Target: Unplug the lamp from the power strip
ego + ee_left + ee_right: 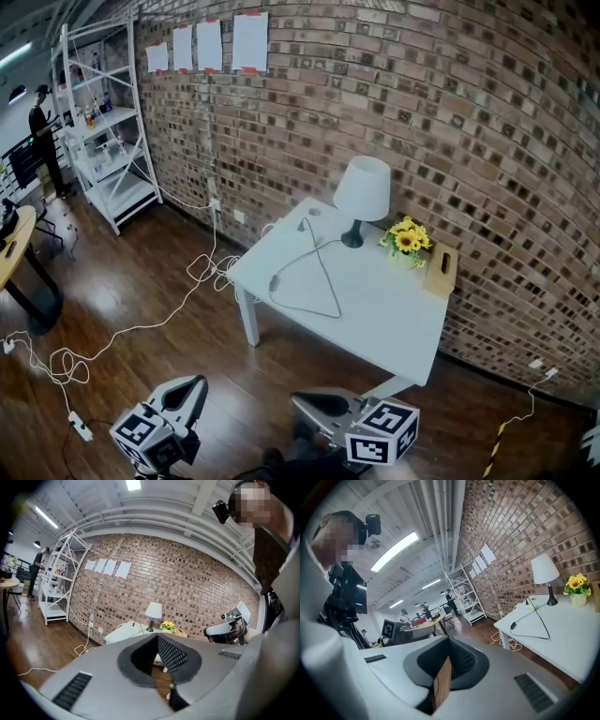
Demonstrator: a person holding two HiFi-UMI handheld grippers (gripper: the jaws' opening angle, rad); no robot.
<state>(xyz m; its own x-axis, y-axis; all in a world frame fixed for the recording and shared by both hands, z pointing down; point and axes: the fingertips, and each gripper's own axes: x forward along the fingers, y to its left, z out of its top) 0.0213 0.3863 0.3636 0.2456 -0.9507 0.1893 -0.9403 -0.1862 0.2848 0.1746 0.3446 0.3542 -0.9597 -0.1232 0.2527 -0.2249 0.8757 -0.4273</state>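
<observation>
You'll find the lamp, a white shade on a dark stem and base, standing upright near the back edge of the white table. Its dark cord lies in a loose triangle across the top, ending near the far left corner.

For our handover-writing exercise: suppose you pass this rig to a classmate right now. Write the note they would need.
Left gripper: shut, empty. Right gripper: shut, empty. Both short of the white table.
Lamp stands at the table's back; its cord loops across the top to a black plug at the far corner. Power strip not clearly visible there.
Done: nothing yet. To do: reach plug, pull it out.
</observation>
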